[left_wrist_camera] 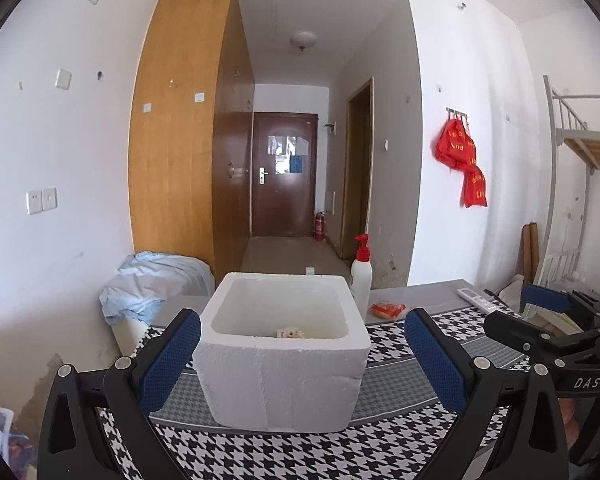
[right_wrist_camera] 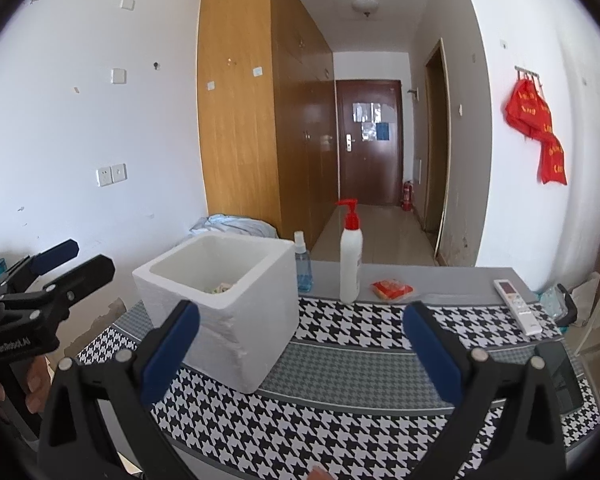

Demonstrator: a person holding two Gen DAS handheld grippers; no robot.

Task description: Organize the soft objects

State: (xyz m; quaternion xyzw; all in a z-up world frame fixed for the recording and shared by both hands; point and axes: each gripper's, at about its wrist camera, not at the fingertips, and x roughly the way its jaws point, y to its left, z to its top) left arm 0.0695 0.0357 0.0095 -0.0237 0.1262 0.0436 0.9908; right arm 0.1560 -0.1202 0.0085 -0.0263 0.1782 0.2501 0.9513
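Note:
A white foam box [left_wrist_camera: 284, 356] [right_wrist_camera: 220, 300] stands on the houndstooth table mat [left_wrist_camera: 284, 452] [right_wrist_camera: 348, 360]. Inside it a small pale soft item [left_wrist_camera: 291, 333] [right_wrist_camera: 221, 288] shows just above the rim. A red-orange soft packet [left_wrist_camera: 388, 309] [right_wrist_camera: 392, 289] lies on the grey strip behind the mat. My left gripper [left_wrist_camera: 302, 350] is open, its blue pads on either side of the box's near face. My right gripper [right_wrist_camera: 300, 344] is open too, to the right of the box, with nothing between its fingers. The right gripper [left_wrist_camera: 548, 308] also shows at the right edge of the left wrist view.
A white pump bottle with a red top [left_wrist_camera: 362, 276] [right_wrist_camera: 350, 256] and a blue spray bottle [right_wrist_camera: 302, 262] stand behind the box. A white remote [left_wrist_camera: 480, 300] [right_wrist_camera: 518, 306] and a dark phone [right_wrist_camera: 560, 376] lie at the right. A bin with blue cloth [left_wrist_camera: 156, 284] sits left of the table.

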